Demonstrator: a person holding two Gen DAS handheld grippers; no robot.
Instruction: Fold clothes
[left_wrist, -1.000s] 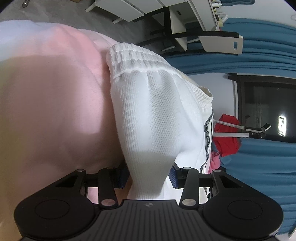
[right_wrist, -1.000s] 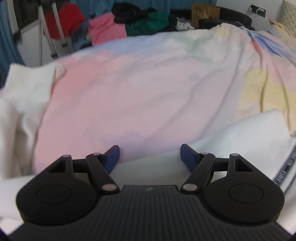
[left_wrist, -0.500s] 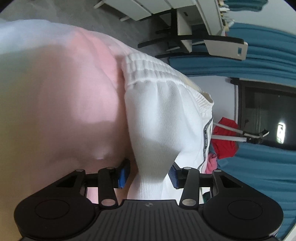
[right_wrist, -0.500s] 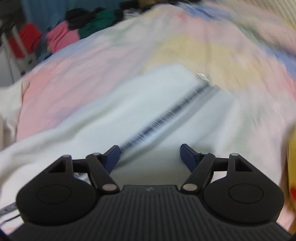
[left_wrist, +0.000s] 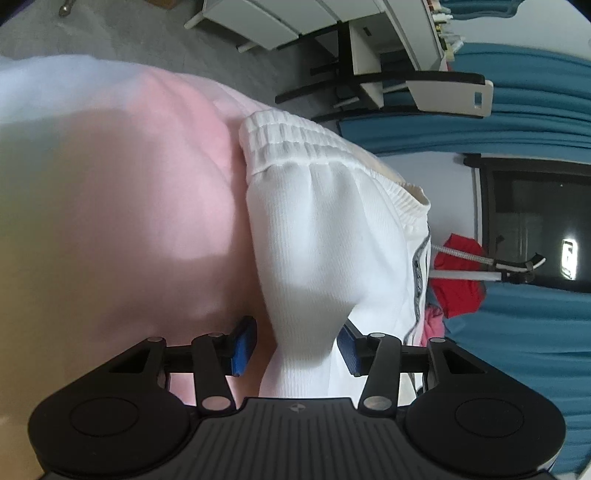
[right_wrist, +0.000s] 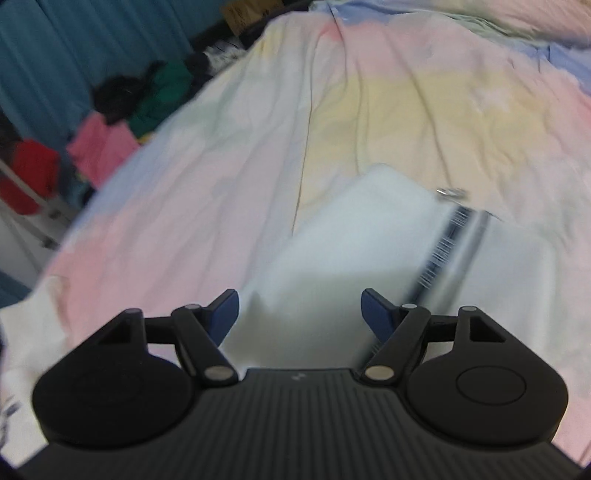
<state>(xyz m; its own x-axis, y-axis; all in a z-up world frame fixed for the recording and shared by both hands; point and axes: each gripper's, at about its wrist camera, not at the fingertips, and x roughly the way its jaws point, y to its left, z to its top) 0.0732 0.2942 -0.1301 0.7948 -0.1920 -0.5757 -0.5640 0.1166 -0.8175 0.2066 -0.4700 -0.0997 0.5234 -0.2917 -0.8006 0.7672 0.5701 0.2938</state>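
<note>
My left gripper (left_wrist: 295, 345) has loosened around the white ribbed-knit trousers (left_wrist: 332, 236); my right gripper (right_wrist: 299, 314), spread empty, has swung over their striped leg.

My left gripper (left_wrist: 295, 345) on the white trousers (left_wrist: 325, 240)

Bunched fabric sits between my parted blue pads (left_wrist: 242, 345); the elastic waistband (left_wrist: 291, 142) hangs over the pink bedsheet's (left_wrist: 129, 206) edge.

curtains (left_wrist: 517, 122) teal | floor (left_wrist: 122, 33) grey | window (left_wrist: 535, 221) dark | desk (left_wrist: 373, 33) white

Both tongs (left_wrist: 297, 345) (right_wrist: 299, 314) are ribbed black with blue pads (left_wrist: 243, 345).
</note>
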